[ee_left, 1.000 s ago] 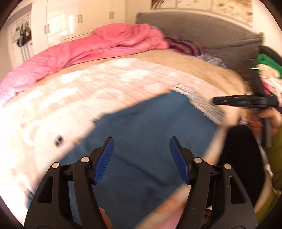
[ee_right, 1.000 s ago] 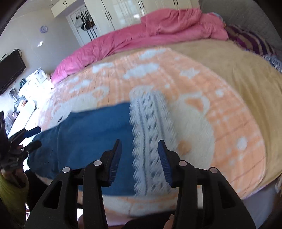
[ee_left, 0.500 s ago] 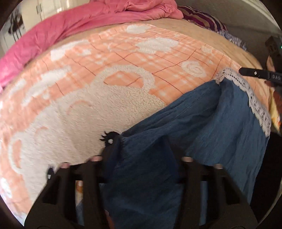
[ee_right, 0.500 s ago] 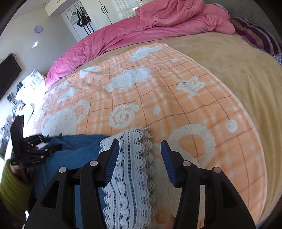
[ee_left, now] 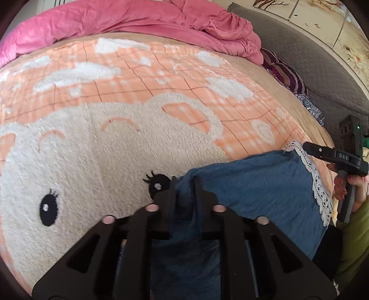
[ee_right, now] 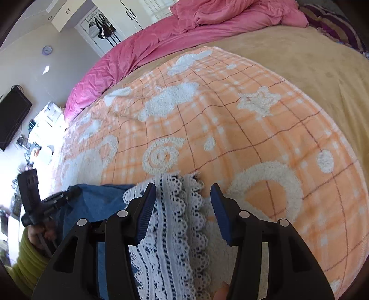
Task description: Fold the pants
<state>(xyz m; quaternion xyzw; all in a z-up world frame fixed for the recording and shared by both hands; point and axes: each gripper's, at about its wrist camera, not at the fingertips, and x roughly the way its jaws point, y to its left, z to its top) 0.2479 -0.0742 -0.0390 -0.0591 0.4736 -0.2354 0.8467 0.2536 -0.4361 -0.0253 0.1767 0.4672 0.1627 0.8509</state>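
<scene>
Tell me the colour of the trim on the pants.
White lace trim on blue pants; the right wrist view shows it best.

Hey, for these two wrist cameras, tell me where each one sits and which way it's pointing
Left wrist: on the left gripper, shut on the blue pants, facing the pink duvet; the right gripper shows at right.
Right wrist: on the open right gripper over the lace hem, facing the wardrobe; left gripper at left.
Shared: pants, orange blanket, duvet.

Black gripper point(ee_right: 183, 207), blue pads point(ee_right: 219, 212), olive sleeve point(ee_left: 355, 242).
</scene>
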